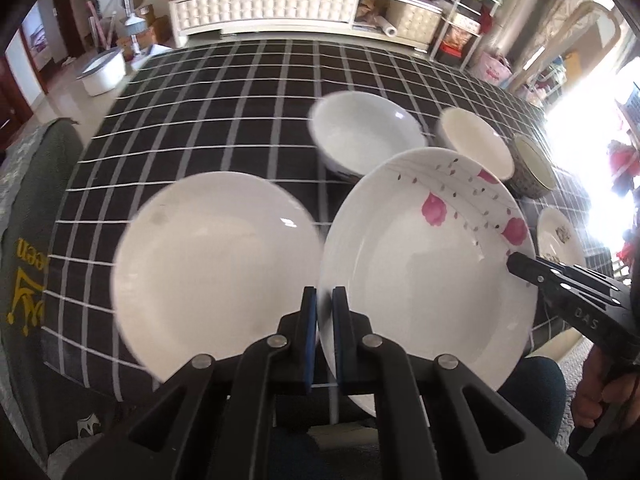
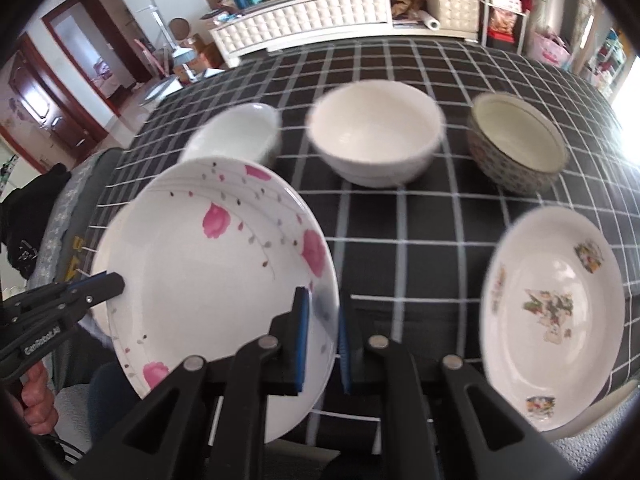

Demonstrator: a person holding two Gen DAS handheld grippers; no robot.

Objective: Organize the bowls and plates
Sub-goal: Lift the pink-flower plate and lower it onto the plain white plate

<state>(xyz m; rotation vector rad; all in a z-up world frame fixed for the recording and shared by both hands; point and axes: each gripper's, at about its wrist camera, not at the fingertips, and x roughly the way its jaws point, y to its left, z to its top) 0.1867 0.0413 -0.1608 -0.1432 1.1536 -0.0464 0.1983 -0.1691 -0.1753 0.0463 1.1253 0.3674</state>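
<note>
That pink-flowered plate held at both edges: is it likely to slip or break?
The flowered plate looks like glazed ceramic, so probably stiff and breakable if dropped. Its shiny surface suggests it is slippery. The left gripper and right gripper each pinch only a thin bit of rim, and the plate sits tilted, so it could slide out.

Motion-blurred white bowl (image 2: 376, 132) rim

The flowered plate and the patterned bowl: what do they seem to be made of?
Flowered plate: probably glazed ceramic; glossy white surface with highlights, pink printed flowers. Patterned bowl: probably glazed ceramic too; smooth cream inside, fine dark pattern outside. Melamine cannot be excluded.
</note>
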